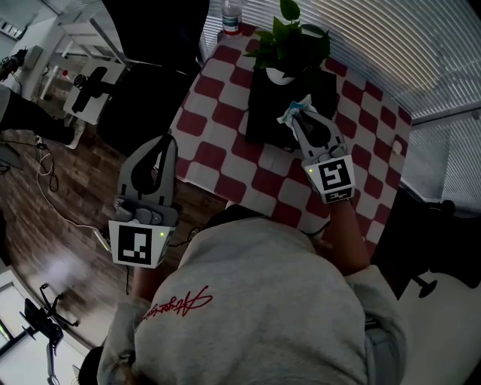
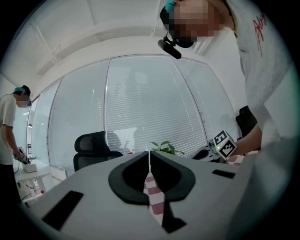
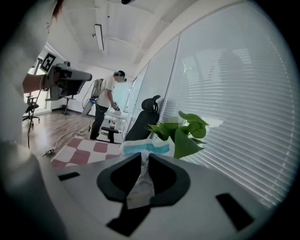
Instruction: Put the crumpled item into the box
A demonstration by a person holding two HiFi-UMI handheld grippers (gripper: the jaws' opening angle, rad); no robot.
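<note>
White-and-blue crumpled item (image 3: 140,148): clamped in your right gripper (image 3: 146,155), its top bulging past the tips; in the head view it shows against the black box (image 1: 263,113), upper centre of the frame.
Right gripper jaws: drawn narrow, pinching the item.
Left gripper (image 1: 167,140): left of centre in the head view, off the table edge, over the wood floor (image 1: 75,195); your jaws meet at the tips with nothing between them.
Black box: on the red-and-white checked tablecloth (image 1: 225,113), potted plant (image 1: 289,41) at its far side.
Water bottle (image 1: 231,16): top edge, beside the plant.
</note>
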